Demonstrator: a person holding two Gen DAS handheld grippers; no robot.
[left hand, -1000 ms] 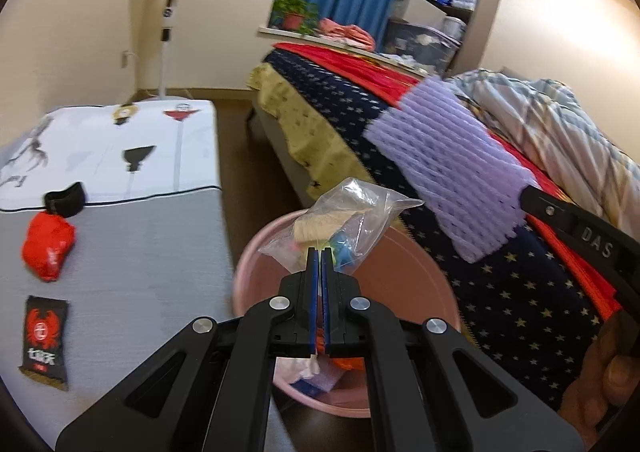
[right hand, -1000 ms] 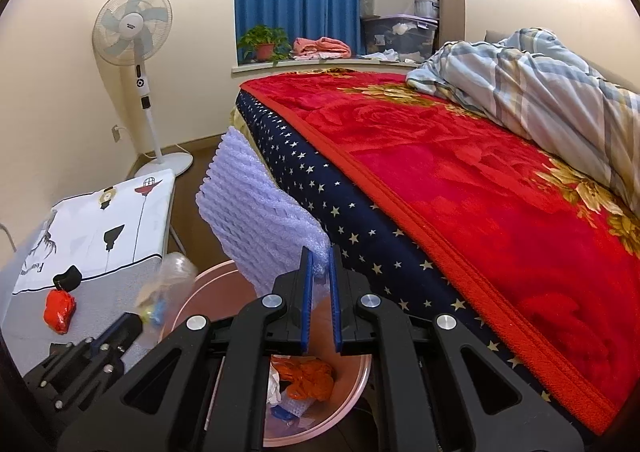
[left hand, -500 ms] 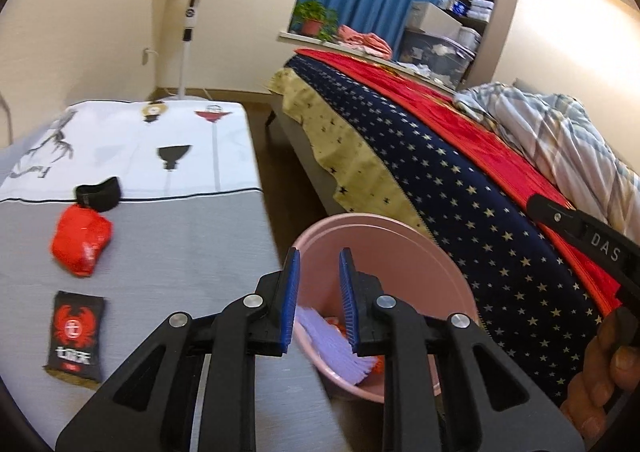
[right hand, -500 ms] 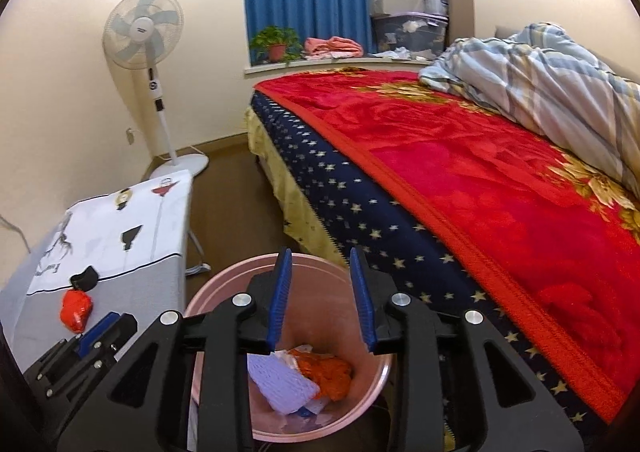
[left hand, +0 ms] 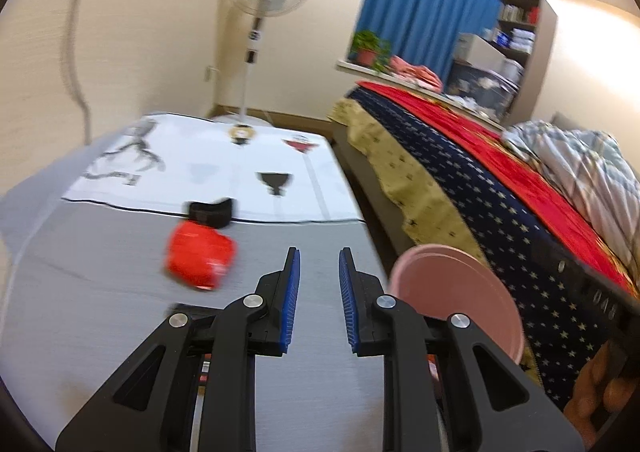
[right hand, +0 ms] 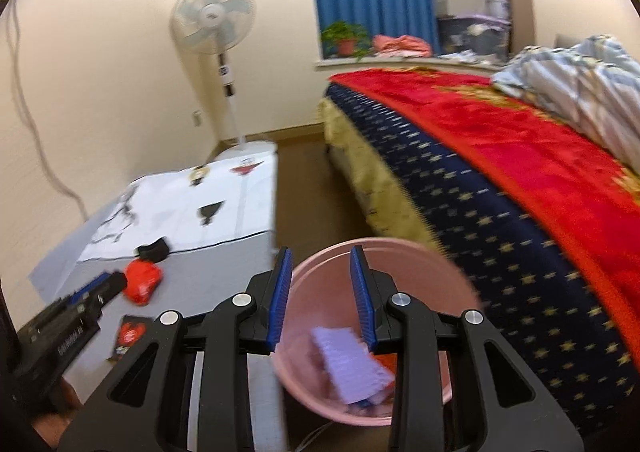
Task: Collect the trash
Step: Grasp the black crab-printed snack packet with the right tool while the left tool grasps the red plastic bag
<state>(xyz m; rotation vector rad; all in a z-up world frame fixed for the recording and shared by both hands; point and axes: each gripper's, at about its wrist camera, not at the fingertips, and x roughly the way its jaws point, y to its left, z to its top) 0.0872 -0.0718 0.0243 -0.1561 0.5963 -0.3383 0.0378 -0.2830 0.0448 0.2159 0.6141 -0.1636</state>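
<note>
A pink bin (right hand: pixel 440 276) stands on the floor between the table and the bed, with a purple foam net (right hand: pixel 348 360) and orange scraps inside. It also shows in the left wrist view (left hand: pixel 452 292). A crumpled red wrapper (left hand: pixel 200 258) lies on the grey table, also in the right wrist view (right hand: pixel 142 284). A black packet with a red logo (right hand: pixel 128 336) lies nearer. My left gripper (left hand: pixel 318 304) is open and empty over the table, right of the red wrapper. My right gripper (right hand: pixel 322 296) is open and empty above the bin.
A black band (left hand: pixel 210 212) lies beyond the red wrapper. The table (left hand: pixel 100 312) carries a white printed cloth (left hand: pixel 208 172) at its far end. A bed with a red and starred navy blanket (right hand: pixel 500 172) fills the right. A standing fan (left hand: pixel 260 12) is by the wall.
Both grippers opened and dropped the plastic bag and the purple foam net into the bin. The left gripper then swung left over the table, towards the red wrapper.
</note>
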